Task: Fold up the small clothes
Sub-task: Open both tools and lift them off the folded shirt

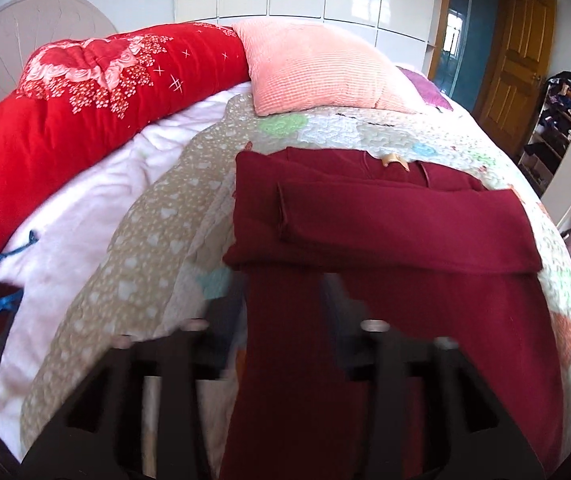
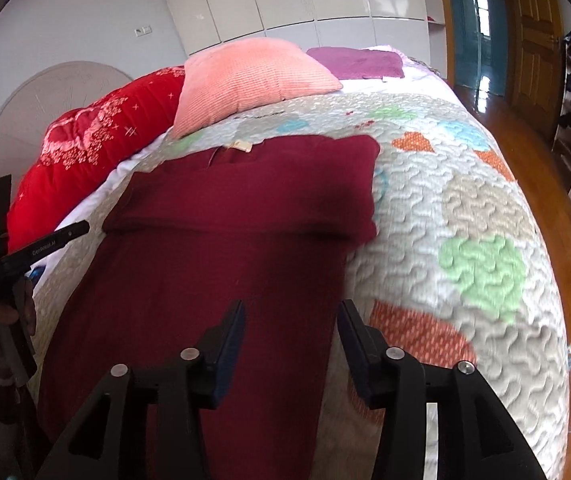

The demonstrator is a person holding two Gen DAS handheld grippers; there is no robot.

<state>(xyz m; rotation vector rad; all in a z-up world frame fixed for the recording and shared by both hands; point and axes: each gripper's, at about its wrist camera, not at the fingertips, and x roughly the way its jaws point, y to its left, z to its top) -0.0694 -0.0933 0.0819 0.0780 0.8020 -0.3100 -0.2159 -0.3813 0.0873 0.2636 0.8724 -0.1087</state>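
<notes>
Garment: I see a maroon sweater [image 2: 221, 248] lying flat on the quilt [image 2: 465, 208], its sleeves folded across the chest.
Handling: I judge it soft, light and floppy; it should drape, not slide.
Hold: I'd pinch the hem corners nearest me.
Right gripper [image 2: 291, 344]: jaws wide apart, nothing held, over the sweater's right edge.
Left gripper [image 1: 285, 304]: blurred, jaws apart, straddling the cloth; a grip I cannot tell.
Around: pink pillow [image 2: 245, 76], red duvet [image 1: 65, 120].

bare quilt [image 2: 465, 216] right of garment [image 2: 225, 240]; pillow [image 2: 245, 76] blocks far side.
</notes>
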